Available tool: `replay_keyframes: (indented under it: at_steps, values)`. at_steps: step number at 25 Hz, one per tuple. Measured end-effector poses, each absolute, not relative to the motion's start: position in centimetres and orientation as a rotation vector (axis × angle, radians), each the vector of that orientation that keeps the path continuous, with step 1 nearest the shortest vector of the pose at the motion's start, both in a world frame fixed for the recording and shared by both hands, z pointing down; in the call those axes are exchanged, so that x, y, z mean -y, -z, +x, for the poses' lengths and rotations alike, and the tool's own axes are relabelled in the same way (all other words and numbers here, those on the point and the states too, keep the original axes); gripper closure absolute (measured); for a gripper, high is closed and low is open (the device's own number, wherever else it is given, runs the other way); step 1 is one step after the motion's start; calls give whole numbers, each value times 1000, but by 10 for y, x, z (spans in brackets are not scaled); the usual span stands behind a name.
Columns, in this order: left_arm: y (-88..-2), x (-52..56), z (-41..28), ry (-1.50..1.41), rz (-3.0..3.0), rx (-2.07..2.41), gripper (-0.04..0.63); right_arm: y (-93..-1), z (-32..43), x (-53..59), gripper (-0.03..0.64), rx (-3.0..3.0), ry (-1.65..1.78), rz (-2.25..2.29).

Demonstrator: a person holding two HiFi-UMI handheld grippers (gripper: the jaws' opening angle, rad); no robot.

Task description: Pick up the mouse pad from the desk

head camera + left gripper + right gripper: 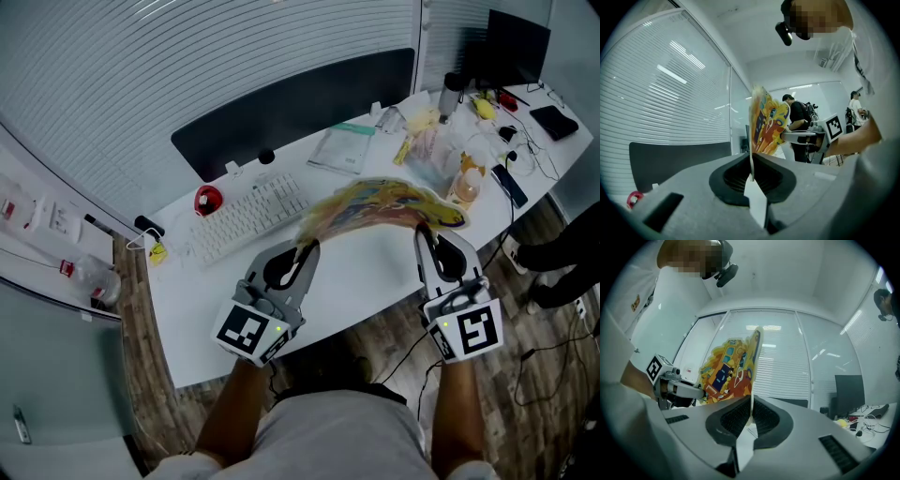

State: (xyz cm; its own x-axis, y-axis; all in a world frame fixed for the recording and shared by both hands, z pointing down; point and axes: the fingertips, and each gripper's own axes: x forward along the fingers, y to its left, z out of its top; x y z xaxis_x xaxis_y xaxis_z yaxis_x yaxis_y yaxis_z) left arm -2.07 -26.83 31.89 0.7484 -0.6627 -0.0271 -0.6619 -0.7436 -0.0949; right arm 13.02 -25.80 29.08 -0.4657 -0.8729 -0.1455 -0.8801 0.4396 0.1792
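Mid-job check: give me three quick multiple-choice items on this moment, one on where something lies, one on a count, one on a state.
1. In the head view, where does the keyboard lie from the mouse pad?
A) to its right
B) to its left
C) on top of it

2. How many grippers are shut on the mouse pad?
A) none
B) one
C) two

3. The mouse pad is:
A) lifted above the desk and bowed
B) lying flat on the desk
C) folded up on the floor

Answers:
1 B: the white keys sit left of the colourful pad.
2 C: the left gripper and the right gripper each pinch an edge, as each gripper view shows.
3 A: it arches between the two grippers over the white top.
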Motion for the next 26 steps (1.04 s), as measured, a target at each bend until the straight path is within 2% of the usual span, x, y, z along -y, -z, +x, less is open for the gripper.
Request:
replay_keyframes:
  at_steps: [26]
  values:
    - [-323,262,-15,48,-2861,-1066,574,-296,135,251,597,-2649,-346,-1624]
